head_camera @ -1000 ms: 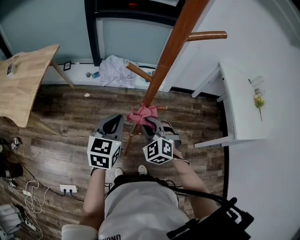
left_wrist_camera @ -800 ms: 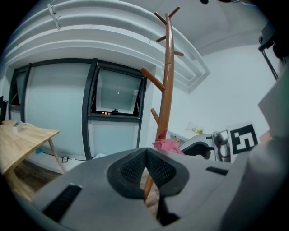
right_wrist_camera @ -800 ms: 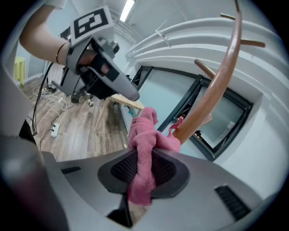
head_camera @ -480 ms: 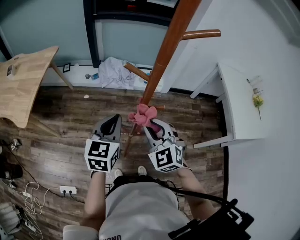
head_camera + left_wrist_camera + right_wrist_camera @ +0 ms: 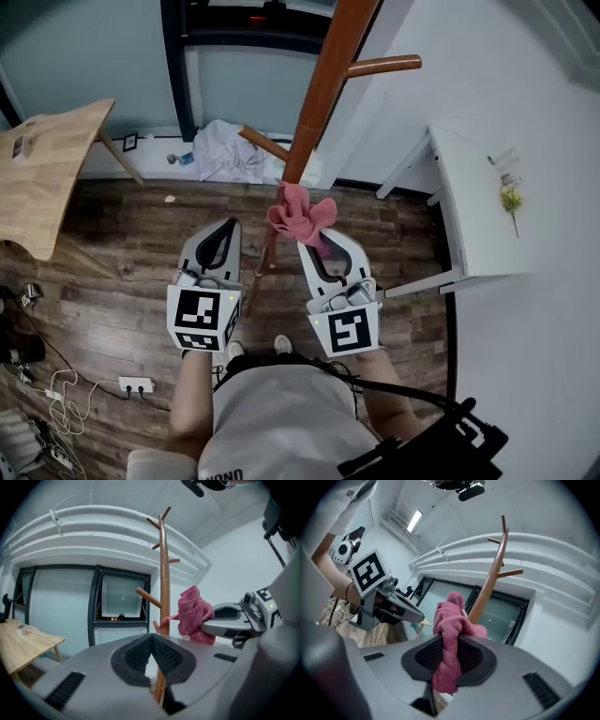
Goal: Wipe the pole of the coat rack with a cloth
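The brown wooden coat rack pole [image 5: 319,94] rises from the floor toward the head camera, with side pegs [image 5: 380,66]. A bunched pink cloth [image 5: 300,216] presses against the pole's lower part. My right gripper [image 5: 317,239] is shut on that cloth; in the right gripper view the cloth [image 5: 449,641] hangs pinched between the jaws with the pole [image 5: 490,583] just behind. My left gripper [image 5: 223,239] hovers left of the pole, shut and empty. In the left gripper view its jaws [image 5: 151,654] meet, the pole [image 5: 163,573] stands ahead, the cloth [image 5: 193,616] to the right.
A wooden table [image 5: 47,169] stands at the left, a white table [image 5: 478,206] at the right. A heap of pale fabric [image 5: 220,150] lies by the wall behind the rack. A power strip [image 5: 131,384] and cables lie on the wood floor at lower left.
My right gripper has drawn the pink cloth higher up the pole, toward the camera. The left gripper has stayed beside the pole, shifting only slightly.
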